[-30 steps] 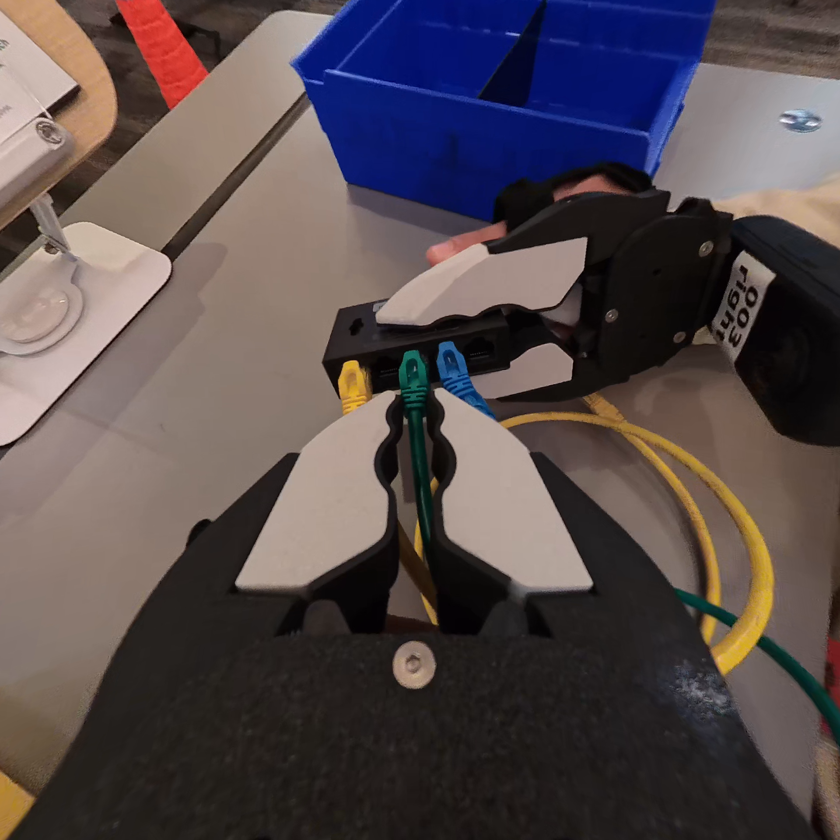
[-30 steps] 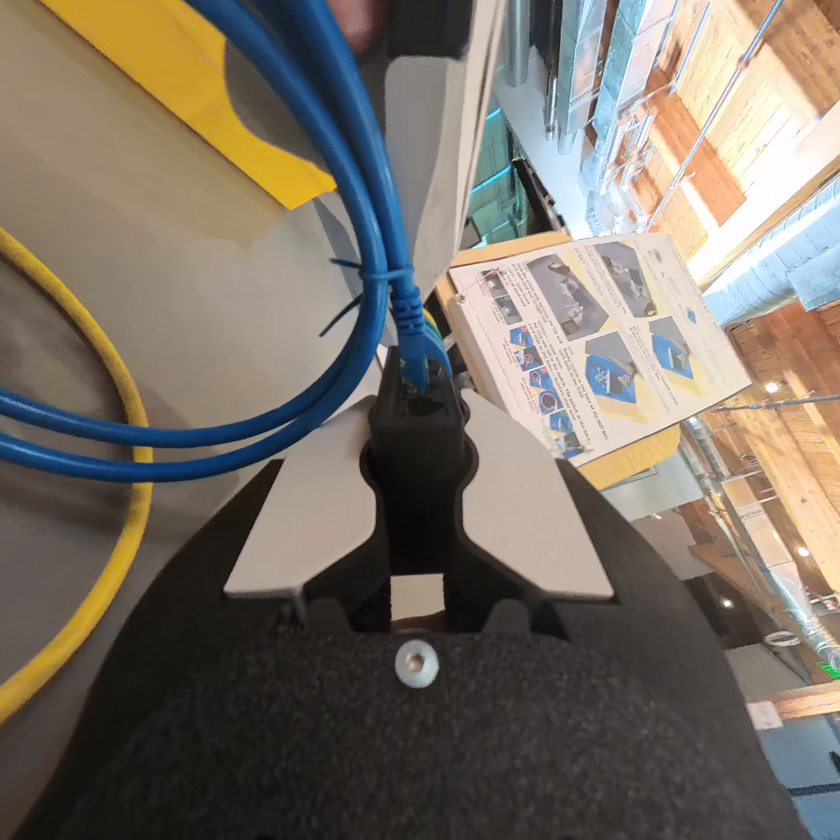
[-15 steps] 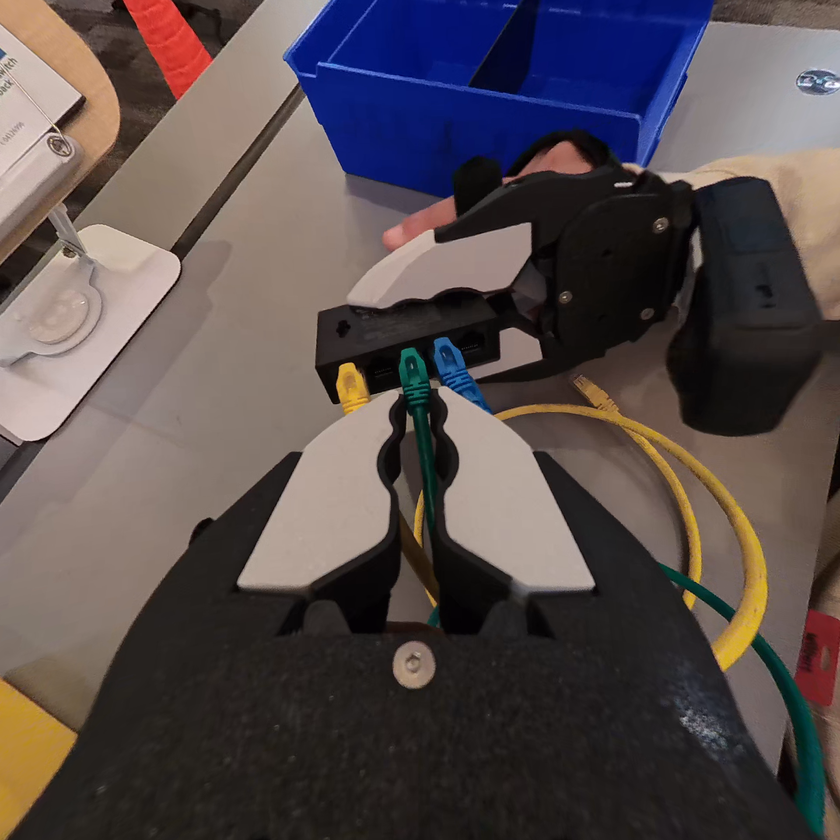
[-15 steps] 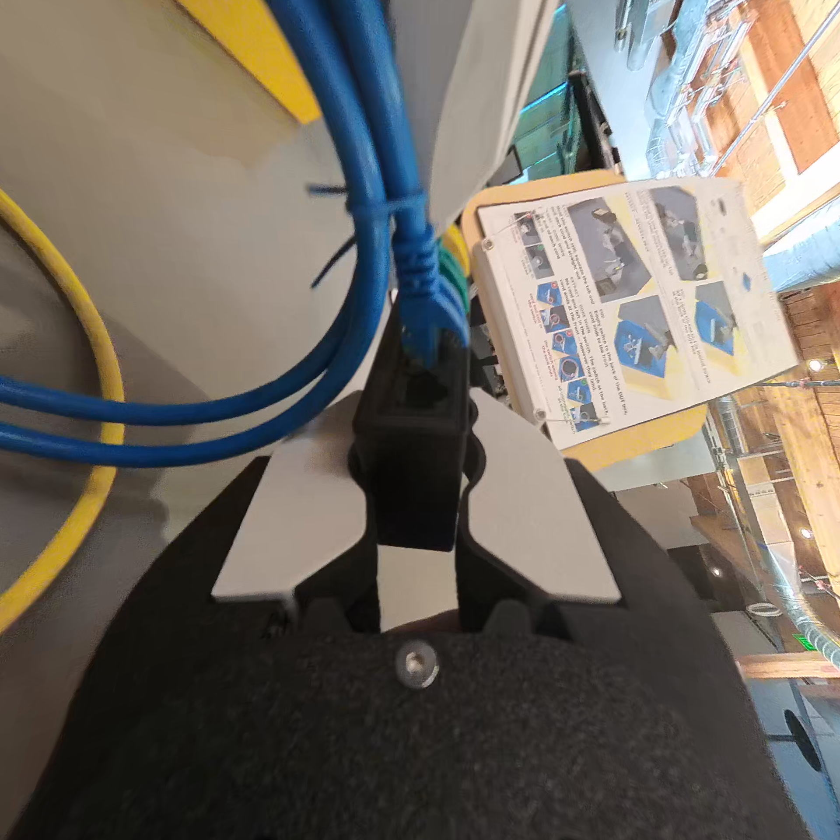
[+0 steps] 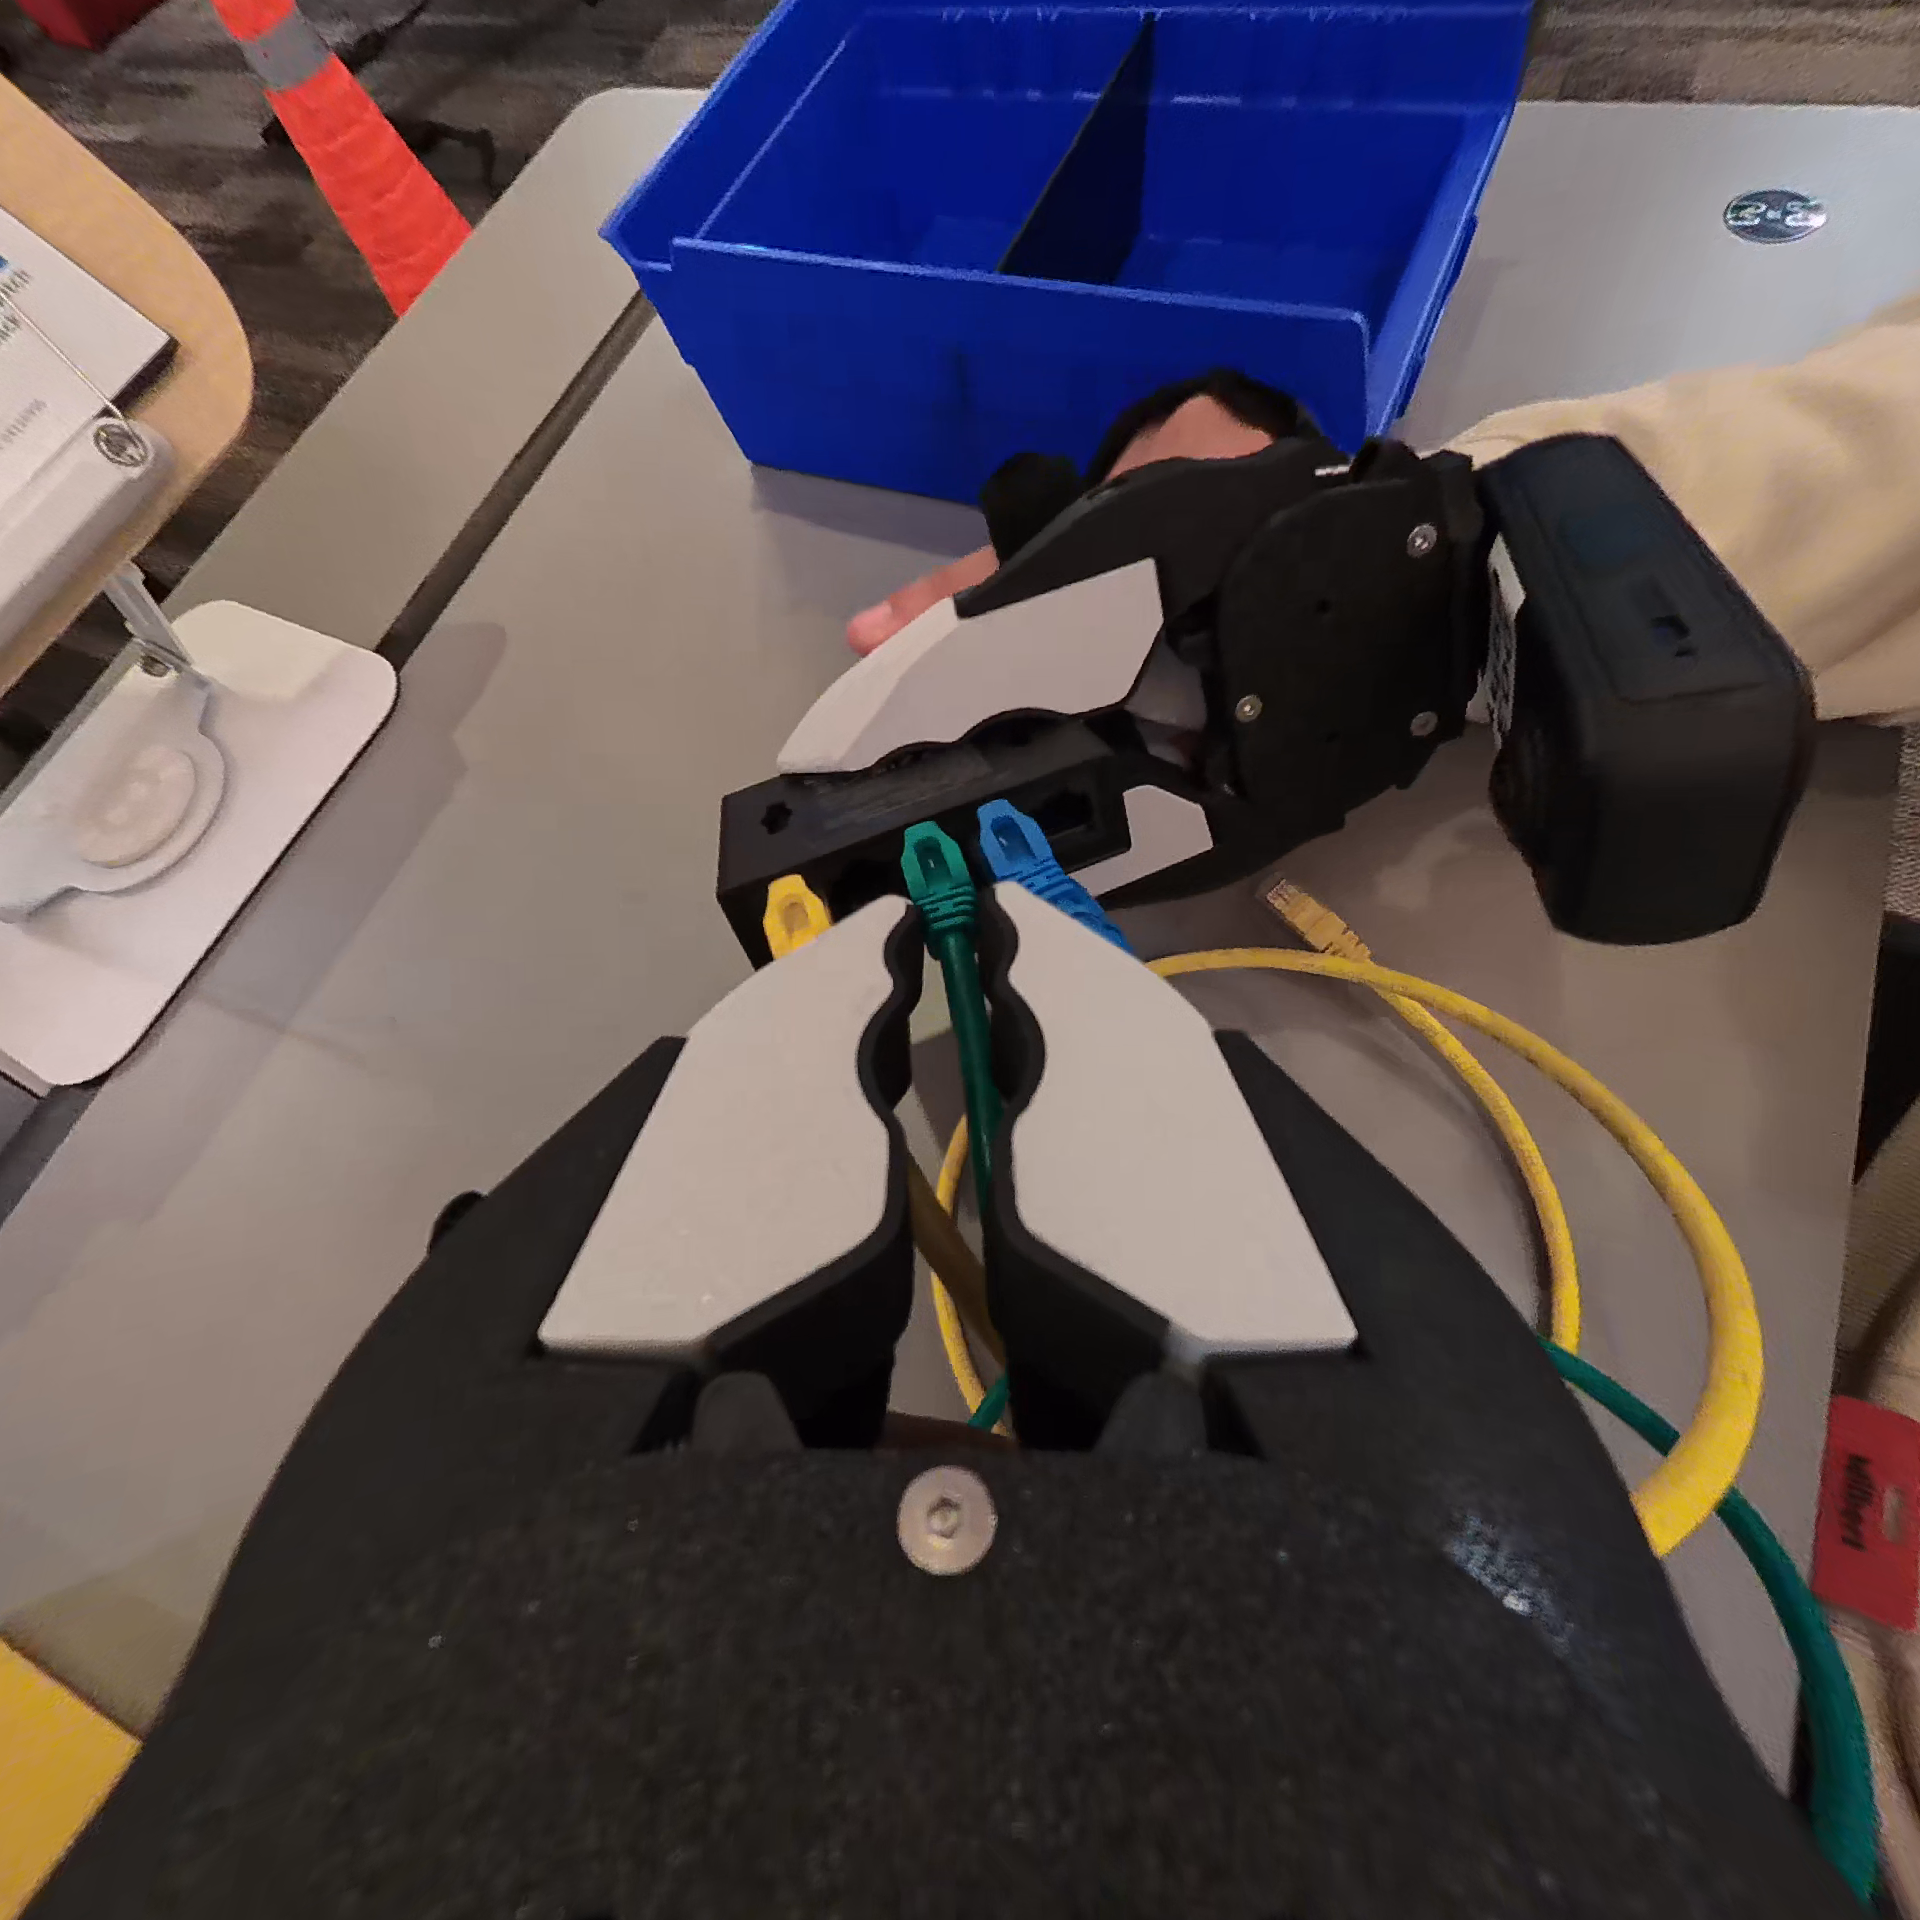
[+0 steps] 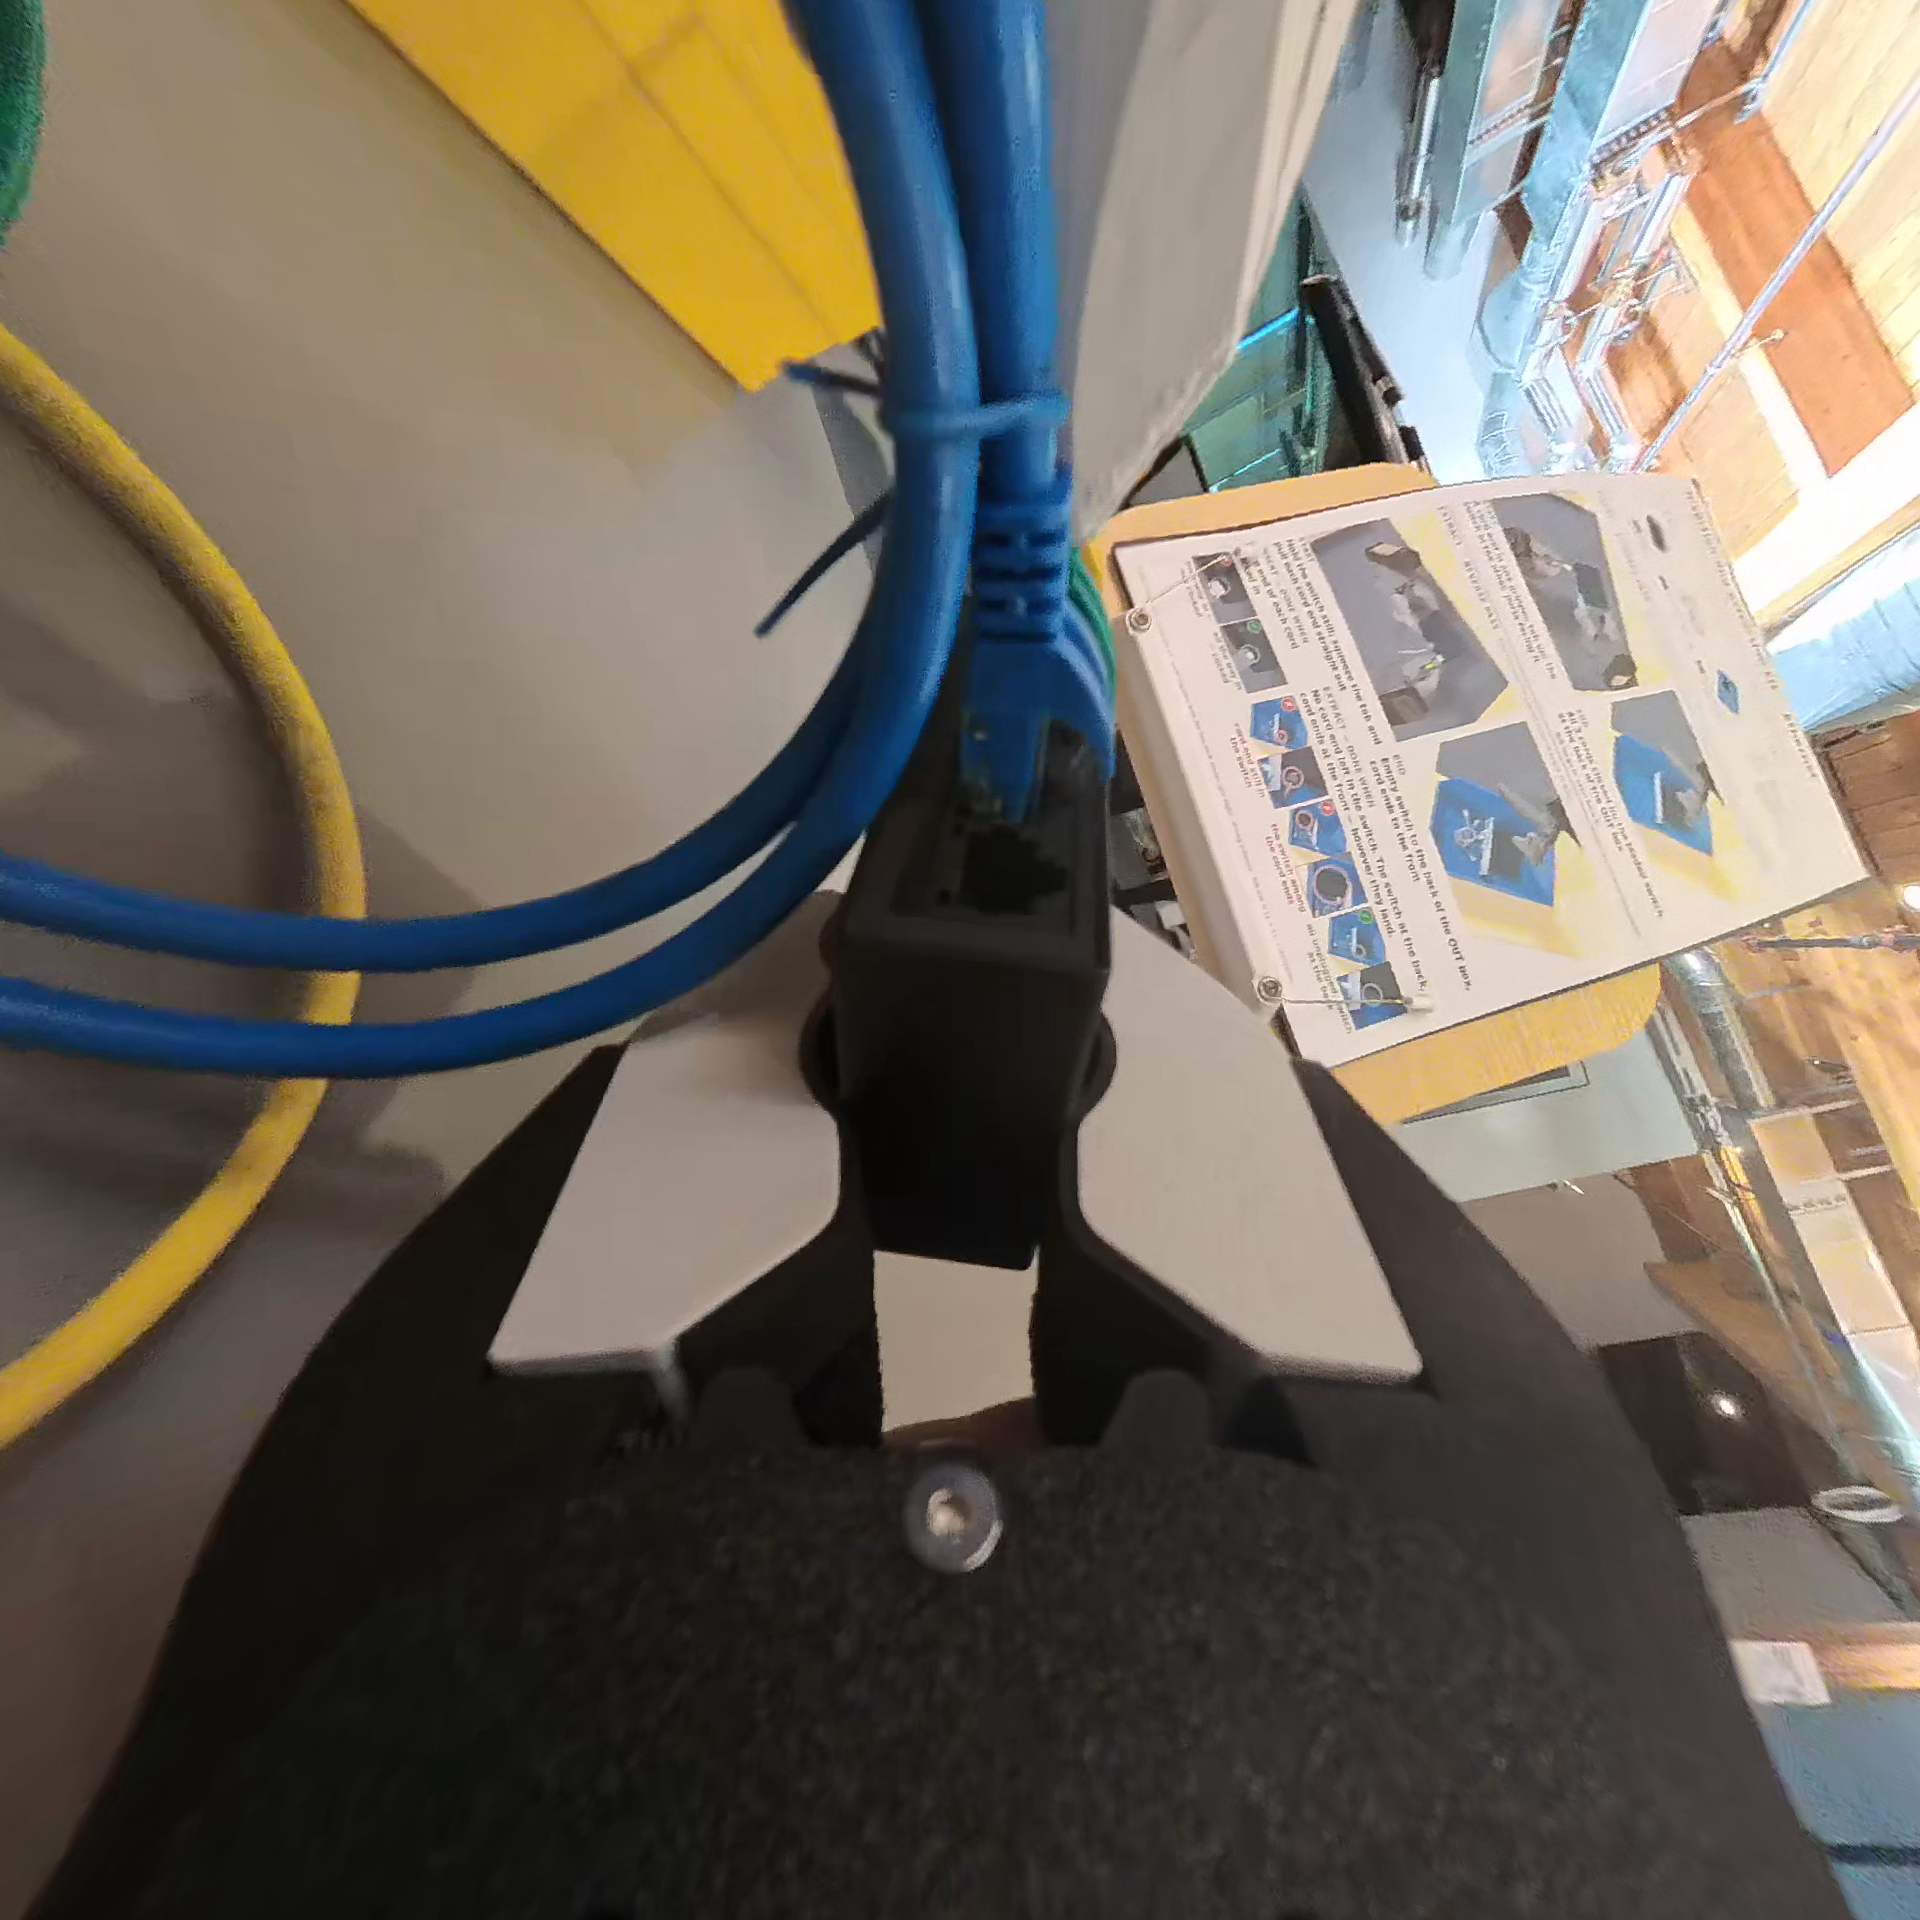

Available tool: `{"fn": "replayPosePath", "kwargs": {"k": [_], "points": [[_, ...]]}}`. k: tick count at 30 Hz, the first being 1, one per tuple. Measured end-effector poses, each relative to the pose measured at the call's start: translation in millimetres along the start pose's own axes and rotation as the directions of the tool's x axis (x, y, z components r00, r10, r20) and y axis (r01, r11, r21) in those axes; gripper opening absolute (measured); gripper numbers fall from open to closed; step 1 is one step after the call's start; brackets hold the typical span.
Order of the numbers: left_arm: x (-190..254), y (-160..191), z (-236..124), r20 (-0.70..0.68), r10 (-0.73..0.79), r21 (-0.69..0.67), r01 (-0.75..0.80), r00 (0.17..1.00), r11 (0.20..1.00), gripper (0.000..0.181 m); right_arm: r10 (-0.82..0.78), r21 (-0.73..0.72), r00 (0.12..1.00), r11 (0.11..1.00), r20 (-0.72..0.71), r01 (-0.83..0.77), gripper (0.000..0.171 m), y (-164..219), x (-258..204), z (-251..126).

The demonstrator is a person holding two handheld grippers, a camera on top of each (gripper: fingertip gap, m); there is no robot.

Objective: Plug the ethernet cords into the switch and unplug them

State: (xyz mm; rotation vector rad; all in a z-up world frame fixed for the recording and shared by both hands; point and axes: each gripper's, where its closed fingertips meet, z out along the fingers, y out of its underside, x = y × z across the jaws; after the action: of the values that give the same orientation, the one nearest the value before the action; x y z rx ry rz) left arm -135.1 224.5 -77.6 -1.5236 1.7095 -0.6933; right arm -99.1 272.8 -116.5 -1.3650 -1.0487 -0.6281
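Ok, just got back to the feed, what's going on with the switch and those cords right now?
A person works two handheld grippers. The right gripper clamps the black switch from the side, holding it on the grey table. The left gripper has its fingers closed around the green cord just behind its plug. Green, blue cord and yellow cord plugs all sit in the ports. A blue bin stands behind.

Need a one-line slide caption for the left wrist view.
Left gripper shut on green cord plugged into black switch, which right gripper clamps.
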Motion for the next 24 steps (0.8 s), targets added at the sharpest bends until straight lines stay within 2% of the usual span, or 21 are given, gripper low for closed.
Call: {"fn": "replayPosePath", "kwargs": {"k": [9, 12, 14, 16, 18, 20, 24], "points": [[-10, 15, 8, 0.012, -0.008, -0.06, 0.008, 1.0, 0.998, 0.009, -0.018, -0.056, 1.0, 0.998, 0.017, 0.019, 0.037, 9, -9, 9], [-11, 9, 1, -0.007, -0.011, -0.039, 0.011, 1.0, 0.999, 0.009, 0.038, -0.034, 0.999, 0.999, 0.028, -0.037, 0.037, 6, -8, 11], [-14, -13, -22, 0.025, -0.023, 0.076, 0.021, 0.999, 0.997, 0.019, 0.024, -0.043, 0.999, 0.999, 0.036, -0.022, 0.037, 7, -10, 11], [-15, -33, -61, 0.034, -0.068, 0.184, 0.061, 0.997, 0.981, 0.028, 0.03, -0.045, 0.999, 0.999, 0.04, -0.028, 0.037, 9, -10, 9], [-9, -39, -103, 0.018, -0.13, 0.295, 0.119, 0.991, 0.948, 0.031, 0.027, -0.052, 0.999, 0.998, 0.034, -0.025, 0.037, 9, -8, 8], [4, -16, -131, 0.012, -0.207, 0.353, 0.189, 0.978, 0.916, 0.031, 0.026, -0.061, 0.999, 0.998, 0.038, -0.024, 0.038, 9, -8, 8], [37, 83, -133, 0.053, -0.381, 0.358, 0.338, 0.923, 0.87, 0.029, 0.03, -0.07, 0.999, 0.997, 0.045, -0.027, 0.038, 10, -10, 9]]}}
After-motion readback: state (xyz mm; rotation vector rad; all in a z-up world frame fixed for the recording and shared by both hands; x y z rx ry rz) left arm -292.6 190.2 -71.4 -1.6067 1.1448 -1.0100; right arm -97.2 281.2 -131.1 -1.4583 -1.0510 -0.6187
